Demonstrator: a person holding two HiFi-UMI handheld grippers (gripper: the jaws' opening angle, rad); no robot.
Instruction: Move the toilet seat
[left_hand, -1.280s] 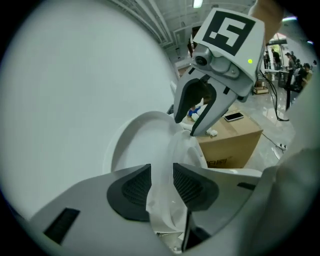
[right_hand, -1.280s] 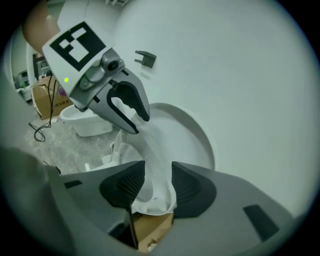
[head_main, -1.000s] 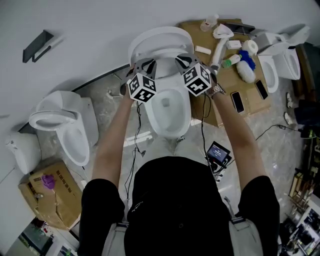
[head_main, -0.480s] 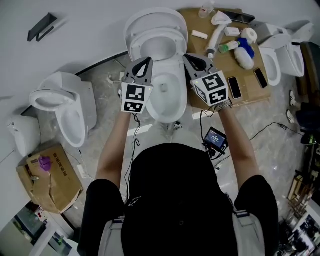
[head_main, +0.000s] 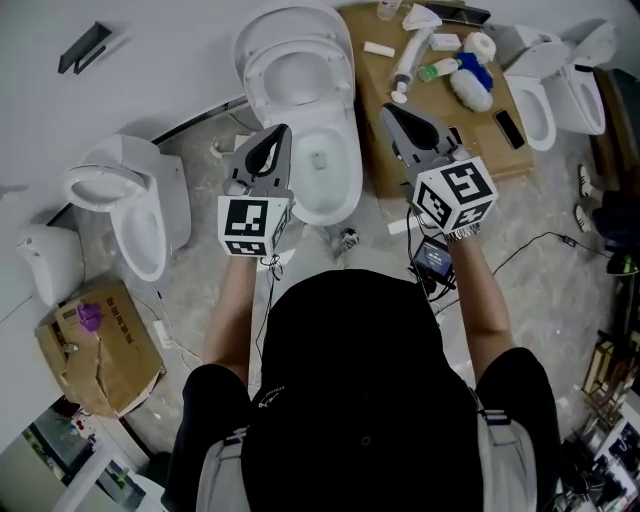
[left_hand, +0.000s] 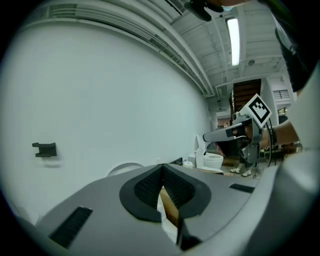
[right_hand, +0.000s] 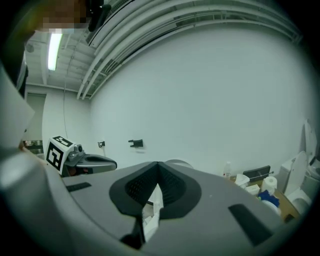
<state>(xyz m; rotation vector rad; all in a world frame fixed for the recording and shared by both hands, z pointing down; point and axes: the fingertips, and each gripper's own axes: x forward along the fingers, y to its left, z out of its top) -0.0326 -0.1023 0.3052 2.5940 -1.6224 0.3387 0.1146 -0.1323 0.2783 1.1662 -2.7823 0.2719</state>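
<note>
The left tongs (head_main: 281, 132) are fully closed with nothing between them. In the left gripper view the two ridged black pads meet at their tips, and only a sliver of brown cardboard and white shows through the narrow gap lower down. The right tongs (head_main: 392, 112) are also pressed together and empty, pads meeting tip to tip, with a bit of white visible behind the slit.

From the head view, both tongs hang in the air in front of the person, one on each side of the middle toilet's bowl (head_main: 352, 170). They point toward the wall and touch neither the toilet nor each other. The left one sits over the floor just beside the bowl's left edge. The right one sits over the near edge of the cardboard sheet (head_main: 385, 160).

The toilet seat (head_main: 252, 75) stands raised, tipped back against the wall behind the bowl and well apart from both tongs.

The cardboard sheet lies on the floor right of the toilet and carries bottles, a blue brush (head_main: 470, 82) and a phone (head_main: 507, 128). Another toilet (head_main: 120, 200) stands to the left and a third (head_main: 545, 85) to the right. A black bracket (head_main: 83, 48) is fixed on the wall.
</note>
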